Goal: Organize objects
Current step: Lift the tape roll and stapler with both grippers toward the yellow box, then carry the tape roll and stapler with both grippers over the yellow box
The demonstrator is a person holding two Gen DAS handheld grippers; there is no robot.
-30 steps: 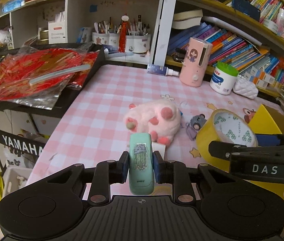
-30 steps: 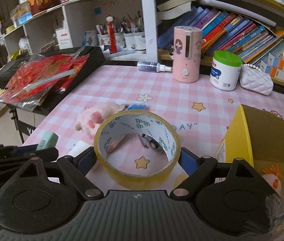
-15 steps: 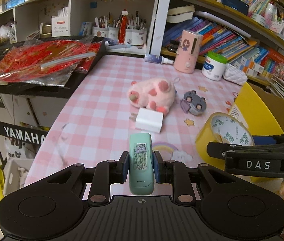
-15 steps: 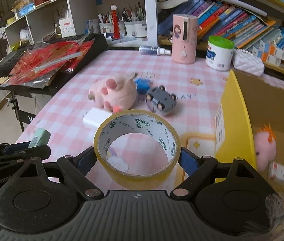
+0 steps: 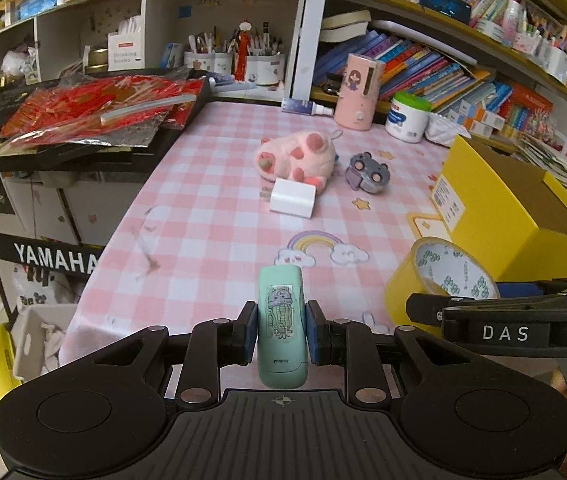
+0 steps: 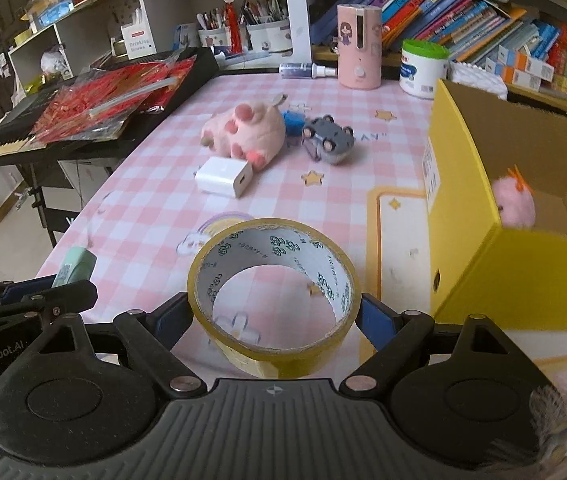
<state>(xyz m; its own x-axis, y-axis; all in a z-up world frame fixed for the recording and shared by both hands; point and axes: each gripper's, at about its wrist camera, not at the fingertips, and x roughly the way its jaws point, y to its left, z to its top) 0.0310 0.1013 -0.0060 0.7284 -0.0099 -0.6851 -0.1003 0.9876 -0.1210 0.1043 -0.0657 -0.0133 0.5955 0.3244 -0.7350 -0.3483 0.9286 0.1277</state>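
- Now pinched upright in the left gripper (image 5: 280,338): mint case (image 5: 282,328), lifted above the near table (image 5: 211,216) edge.
- Clamped across the right gripper (image 6: 274,314): tape roll (image 6: 274,296), just beside the yellow box (image 6: 483,276).
- Pulled back from the pink plush (image 6: 243,134), white charger (image 6: 223,176) and grey toy car (image 6: 329,140) over the last second.
- Probably bound for the box, where a pink fluffy toy (image 6: 513,204) already sits.

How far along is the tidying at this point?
Done: a pink fluffy toy already lies in the yellow box. In hand: the left gripper clamps a mint green device; the right gripper holds the tape roll. Left on the table: pink plush, white charger, grey toy car.
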